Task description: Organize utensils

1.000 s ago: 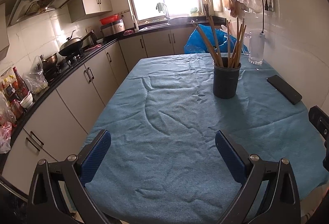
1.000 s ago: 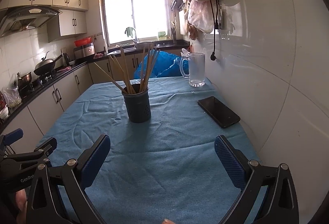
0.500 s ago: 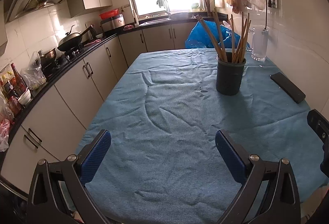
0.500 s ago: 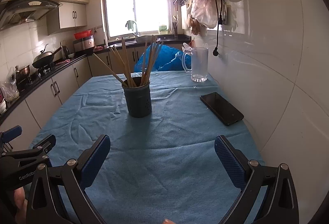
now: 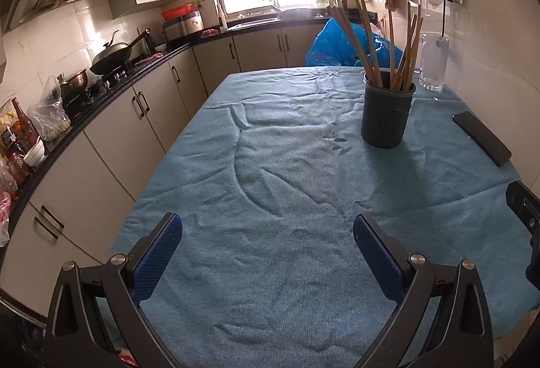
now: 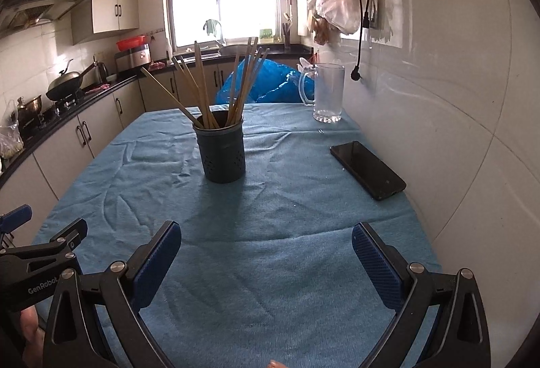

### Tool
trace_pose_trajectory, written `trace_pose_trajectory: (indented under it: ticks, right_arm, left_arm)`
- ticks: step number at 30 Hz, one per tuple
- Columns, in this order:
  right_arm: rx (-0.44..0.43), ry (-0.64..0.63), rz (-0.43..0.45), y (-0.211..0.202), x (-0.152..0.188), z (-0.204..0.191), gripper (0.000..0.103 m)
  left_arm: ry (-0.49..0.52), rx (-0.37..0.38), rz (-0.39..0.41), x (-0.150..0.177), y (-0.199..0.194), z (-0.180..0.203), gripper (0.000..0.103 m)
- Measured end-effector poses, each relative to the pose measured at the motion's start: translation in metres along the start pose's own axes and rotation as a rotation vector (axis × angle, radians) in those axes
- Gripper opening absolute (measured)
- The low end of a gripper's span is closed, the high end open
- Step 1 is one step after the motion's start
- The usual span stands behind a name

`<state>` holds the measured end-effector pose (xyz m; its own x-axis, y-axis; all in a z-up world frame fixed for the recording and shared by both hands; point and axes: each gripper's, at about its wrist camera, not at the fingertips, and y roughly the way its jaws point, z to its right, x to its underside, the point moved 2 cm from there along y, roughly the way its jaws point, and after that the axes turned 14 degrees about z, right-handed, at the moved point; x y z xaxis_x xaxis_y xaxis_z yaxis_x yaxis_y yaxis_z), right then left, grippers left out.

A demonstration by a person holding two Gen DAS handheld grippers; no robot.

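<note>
The left tongs (image 5: 268, 243) stood wide apart with nothing between their blue pads, held over the near part of the worktop (image 5: 287, 199), which was covered by a wrinkled blue cloth. In that left wrist view a dark cup (image 5: 387, 118) stood upright far to the right on the cloth, with wooden chopsticks (image 5: 391, 47) fanned out of its top. A clear glass mug (image 5: 433, 62) stood beyond it by the wall, and a black phone (image 5: 482, 137) lay flat to the right of the cup, apart from it.

In the right wrist view the right tongs (image 6: 266, 244) were likewise wide apart and held nothing, above the near cloth. The cup (image 6: 222, 152) stood ahead, slightly left of middle, its chopsticks (image 6: 206, 87) leaning outward. The phone (image 6: 368, 169) lay to the right near the tiled wall, the mug (image 6: 328, 93) farther off. Part of the left tongs (image 6: 44, 243) showed at the near left edge.
</note>
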<state>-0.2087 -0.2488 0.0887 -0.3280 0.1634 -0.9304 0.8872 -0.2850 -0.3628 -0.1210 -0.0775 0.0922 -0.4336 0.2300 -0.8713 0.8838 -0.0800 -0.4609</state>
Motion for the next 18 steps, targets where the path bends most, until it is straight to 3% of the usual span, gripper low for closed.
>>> trace_pose_trajectory:
  ticks: [18]
  right_arm:
    - [0.021, -0.011, -0.018, 0.0054, 0.0041, -0.0031, 0.103]
  left_arm:
    - [-0.015, 0.006, -0.01, 0.0046, 0.0023, -0.0072, 0.101]
